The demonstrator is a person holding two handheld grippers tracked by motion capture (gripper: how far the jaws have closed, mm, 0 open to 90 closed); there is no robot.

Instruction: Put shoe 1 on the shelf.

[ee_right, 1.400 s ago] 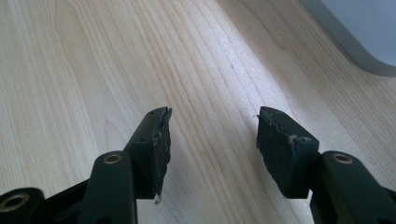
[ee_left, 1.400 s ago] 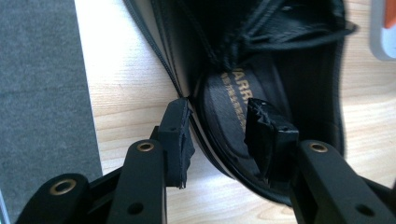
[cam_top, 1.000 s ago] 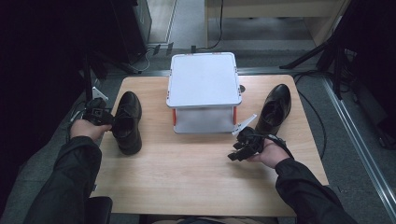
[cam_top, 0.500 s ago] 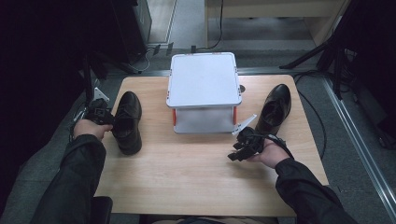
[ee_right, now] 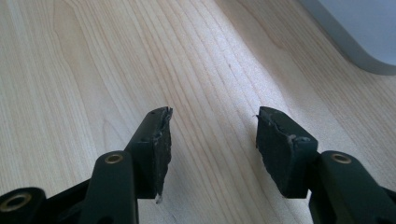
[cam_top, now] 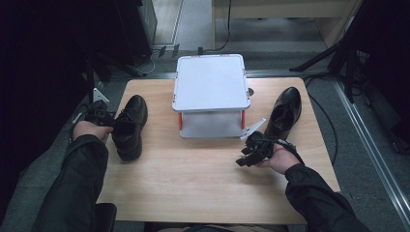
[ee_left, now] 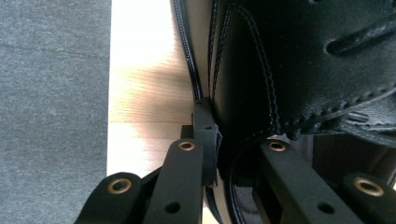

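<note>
— How many of each thing on the table (cam_top: 193,183)?
— Two black shoes and one white two-tier stand (cam_top: 211,94) with orange posts. One shoe lies at each side of the stand.
— What sits around the grippers?
— The stand is between them, just ahead and to the left of the right gripper (cam_top: 250,151). The right shoe (cam_top: 283,112) lies just ahead of that gripper, apart from it.
— And the right gripper's jaws?
— Spread wide, holding nothing, over bare wood in the right gripper view (ee_right: 210,140).
— The left one?
— The left gripper (cam_top: 104,117) is at the left shoe (cam_top: 129,125). In the left gripper view (ee_left: 236,154) one jaw is outside the shoe's (ee_left: 303,60) collar, the other inside its opening, pinching the leather wall.
</note>
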